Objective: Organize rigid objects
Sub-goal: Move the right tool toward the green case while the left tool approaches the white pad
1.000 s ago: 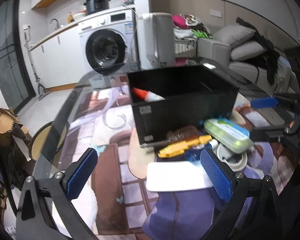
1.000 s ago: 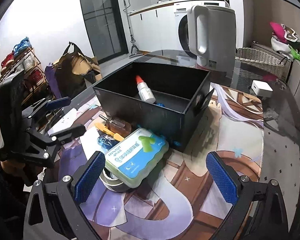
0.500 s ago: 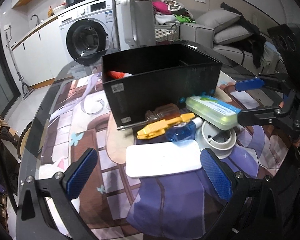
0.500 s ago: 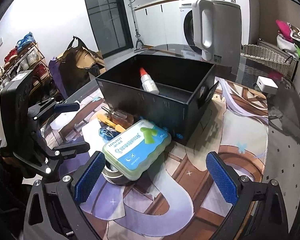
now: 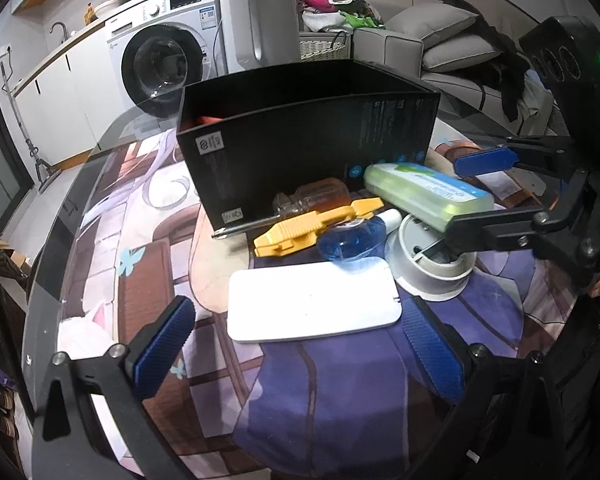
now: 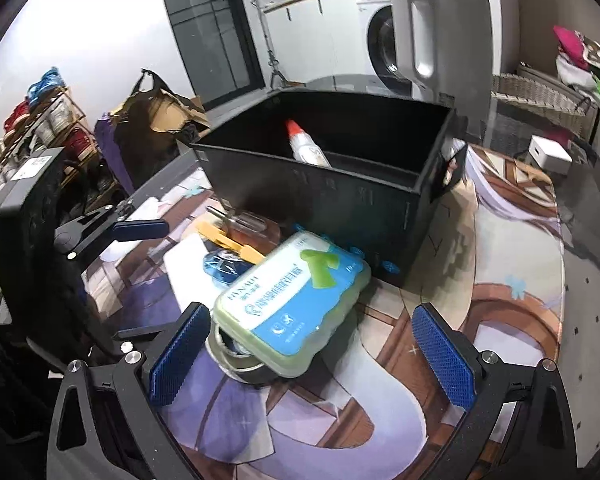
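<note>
A glass-topped table [image 5: 80, 216] covered by a printed mat stands in a living space, with a washing machine [image 5: 160, 56] and a white kettle [image 6: 444, 36] at the far side. On the mat sits a black box [image 6: 340, 196] with a small orange-capped bottle [image 6: 306, 146] already inside; near its front wall lies a heap of loose things. The green and blue case [image 6: 296, 300] rests tilted on top of a round white tape holder [image 5: 428, 264], so it probably rocks when touched. It looks like light, stiff plastic with smooth, somewhat slippery rounded sides; gripping across its narrow width near the middle seems safest. The right gripper [image 6: 312, 356] is spread wide, the case lying just ahead between its fingers and nearer the left one, not touched yet as far as can be told. The left gripper [image 5: 296, 348] is also spread wide and holds nothing; a flat white slab [image 5: 312, 304] lies just ahead between its fingers. Farther on, close to the box, are a yellow clip [image 5: 316, 226], a screwdriver [image 5: 296, 210] with a clear amber handle, and a blue bottle [image 5: 352, 236]. The slab looks thin and hard to lift off the mat.
</note>
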`<state>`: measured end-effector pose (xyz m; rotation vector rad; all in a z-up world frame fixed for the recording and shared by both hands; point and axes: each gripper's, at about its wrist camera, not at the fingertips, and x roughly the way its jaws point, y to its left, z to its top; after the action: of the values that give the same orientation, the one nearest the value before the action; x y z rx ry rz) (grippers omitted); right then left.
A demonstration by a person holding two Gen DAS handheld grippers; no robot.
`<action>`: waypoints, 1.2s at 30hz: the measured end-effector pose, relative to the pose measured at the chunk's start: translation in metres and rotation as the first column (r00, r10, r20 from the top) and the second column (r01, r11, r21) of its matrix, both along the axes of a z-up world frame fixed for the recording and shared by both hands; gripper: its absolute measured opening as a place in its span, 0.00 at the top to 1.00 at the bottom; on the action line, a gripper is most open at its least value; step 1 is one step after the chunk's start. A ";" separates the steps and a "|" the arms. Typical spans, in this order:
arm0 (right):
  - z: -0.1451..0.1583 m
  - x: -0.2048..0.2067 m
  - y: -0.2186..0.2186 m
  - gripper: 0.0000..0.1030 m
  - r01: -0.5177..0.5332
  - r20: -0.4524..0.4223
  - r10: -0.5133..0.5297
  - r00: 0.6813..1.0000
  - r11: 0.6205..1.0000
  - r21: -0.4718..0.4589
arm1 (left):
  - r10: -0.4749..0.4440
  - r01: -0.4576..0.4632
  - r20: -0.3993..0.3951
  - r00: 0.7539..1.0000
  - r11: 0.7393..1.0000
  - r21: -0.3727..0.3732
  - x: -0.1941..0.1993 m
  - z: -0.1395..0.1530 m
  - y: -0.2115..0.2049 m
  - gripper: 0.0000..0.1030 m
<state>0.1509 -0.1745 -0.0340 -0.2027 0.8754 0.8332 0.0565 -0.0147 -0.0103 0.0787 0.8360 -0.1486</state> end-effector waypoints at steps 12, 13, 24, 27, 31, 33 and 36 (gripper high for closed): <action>-0.002 0.021 -0.030 0.01 0.100 -0.036 -0.102 0.994 0.994 -0.044 | 0.023 -0.023 -0.004 1.000 1.000 -0.014 0.000 -0.001 0.003 0.00; -0.003 0.022 -0.031 0.01 0.110 -0.034 -0.112 0.993 0.993 -0.050 | 0.025 -0.025 -0.004 1.000 1.000 -0.015 0.001 -0.001 0.003 0.00; -0.005 0.009 -0.018 0.01 0.082 0.047 -0.075 0.996 0.985 -0.154 | 0.050 -0.050 -0.002 0.999 0.998 -0.031 0.004 -0.002 0.004 0.00; -0.007 0.008 -0.016 0.01 0.081 0.060 -0.072 0.996 0.983 -0.167 | 0.058 -0.058 0.001 0.998 0.998 -0.040 0.004 -0.003 0.003 0.00; -0.008 0.007 -0.015 0.01 0.085 0.070 -0.075 0.995 0.983 -0.166 | 0.063 -0.063 0.008 0.998 0.997 -0.033 0.004 -0.003 0.000 0.00; -0.012 0.008 -0.013 0.01 0.089 0.070 -0.077 0.995 0.979 -0.185 | 0.067 -0.067 0.008 0.998 0.997 -0.034 0.004 -0.003 0.000 0.00; -0.013 0.008 -0.013 0.01 0.091 0.076 -0.078 0.994 0.979 -0.181 | 0.075 -0.075 0.002 0.997 0.996 -0.045 0.005 -0.004 0.001 0.00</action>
<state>0.1586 -0.1879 -0.0469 -0.3514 0.8906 0.6624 0.0615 -0.0136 -0.0142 0.0051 0.8305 -0.0966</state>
